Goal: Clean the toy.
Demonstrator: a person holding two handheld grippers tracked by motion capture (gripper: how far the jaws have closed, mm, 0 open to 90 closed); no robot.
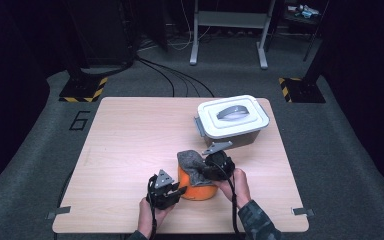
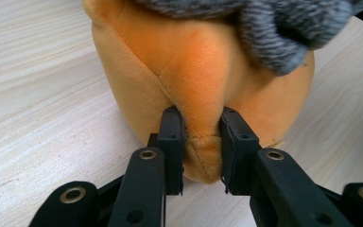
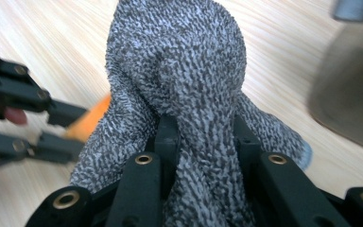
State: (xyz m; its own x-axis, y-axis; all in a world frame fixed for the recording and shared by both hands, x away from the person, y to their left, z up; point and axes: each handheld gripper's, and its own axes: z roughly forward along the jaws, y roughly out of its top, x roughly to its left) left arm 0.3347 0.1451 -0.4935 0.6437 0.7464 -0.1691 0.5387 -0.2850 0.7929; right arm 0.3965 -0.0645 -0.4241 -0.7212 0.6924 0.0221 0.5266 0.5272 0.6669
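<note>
Nearest the camera in the high view, the left gripper (image 1: pixel 179 191) sits by the near edge of the table (image 1: pixel 125 145), its jaws pinched on a fold of the orange plush toy (image 1: pixel 196 189). In the left gripper view that grip is plain: both black fingers (image 2: pixel 172 142) squeeze a bulging seam low on the toy's side, just above the wood.

Soft and light by the look of it, the toy should give under any squeeze, so a raised seam or fold is a sound place to hold; a smooth, rounded flank would likely slip out. It is a squat, rounded orange body of short velvety pile, standing near the middle of the near edge.

Draped over its top is a grey knitted cloth (image 1: pixel 192 164), speckled dark and light, limp and stretchy in appearance. It should bunch easily, so taking a gathered handful works better than an edge.

Further right, the right gripper (image 1: pixel 214 170) is clamped on just such a bunch of the cloth (image 3: pixel 189 94), the knit bulging above its fingers (image 3: pixel 168 137).

Toward the far right corner stands a lidded white container (image 1: pixel 233 119), well apart.
</note>
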